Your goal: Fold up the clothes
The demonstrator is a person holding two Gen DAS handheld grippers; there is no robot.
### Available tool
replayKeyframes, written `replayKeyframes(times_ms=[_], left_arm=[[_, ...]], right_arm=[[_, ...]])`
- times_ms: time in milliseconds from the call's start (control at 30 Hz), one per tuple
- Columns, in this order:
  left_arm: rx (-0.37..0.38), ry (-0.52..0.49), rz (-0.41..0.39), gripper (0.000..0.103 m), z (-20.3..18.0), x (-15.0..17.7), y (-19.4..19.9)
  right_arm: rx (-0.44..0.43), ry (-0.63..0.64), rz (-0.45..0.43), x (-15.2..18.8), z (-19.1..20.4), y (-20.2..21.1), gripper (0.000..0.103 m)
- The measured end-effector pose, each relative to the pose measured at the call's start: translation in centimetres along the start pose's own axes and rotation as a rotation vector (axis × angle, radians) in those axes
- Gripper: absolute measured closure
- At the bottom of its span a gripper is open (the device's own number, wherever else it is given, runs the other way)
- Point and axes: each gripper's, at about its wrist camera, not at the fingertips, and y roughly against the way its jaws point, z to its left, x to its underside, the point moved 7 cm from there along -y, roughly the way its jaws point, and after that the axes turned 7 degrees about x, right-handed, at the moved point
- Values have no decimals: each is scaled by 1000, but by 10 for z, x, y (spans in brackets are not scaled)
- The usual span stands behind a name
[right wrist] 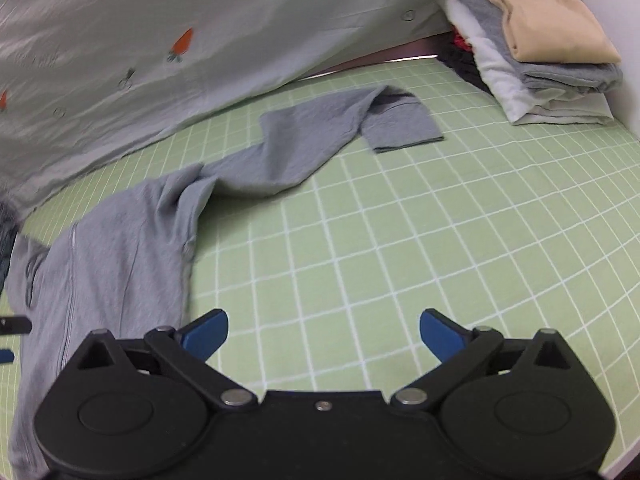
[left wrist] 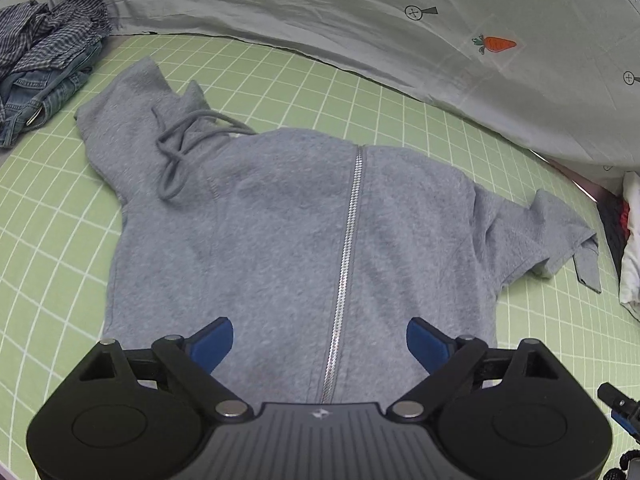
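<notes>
While both tools hang free, the grey zip hoodie (left wrist: 280, 240) lies front-up on the green grid mat (left wrist: 48, 240), zipper (left wrist: 348, 240) closed and running down its middle. Left gripper (left wrist: 320, 344) hovers over the hoodie's near part, straddling the zipper, blue pads spread wide, nothing between them. Right gripper (right wrist: 324, 332) sits off the hoodie's right edge over bare mat, jaws also spread, empty. Hood (left wrist: 132, 120) w/ drawstring lies at the hoodie's far left; the right sleeve (right wrist: 304, 148) trails away from the body, cuff doubled back. Judgement: body flat prob. so sides can fold in; sleeve not yet brought over the body. Beyond the sleeve a folded stack (right wrist: 540, 52) sits at the mat's far corner; left of the hood, a rumpled checked/denim pile (left wrist: 44, 60), prob. waiting.
</notes>
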Motion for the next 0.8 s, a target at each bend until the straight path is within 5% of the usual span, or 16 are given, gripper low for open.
replayKeyframes(times_ms=[400,533,600,767,800], left_arm=[[-134,105,99,8,10,-34,-65],[-172,142,142,8,20,-28,-80],[-182,131,156,5,20,-28,-85],[-211,110,177,3,17,-28,-91],[-212,106,178,3,17,-29,-91]], right_arm=[[9,-233,-8,-135,-52,-116,3],[-54,-332,-44,-177,-57,-150,28],[-77,-358,-58,-193,-55,-165,29],[-94,-415,-33,-216,-51,-203,49],[-87,-417,-23,-217,-50,-208,65]])
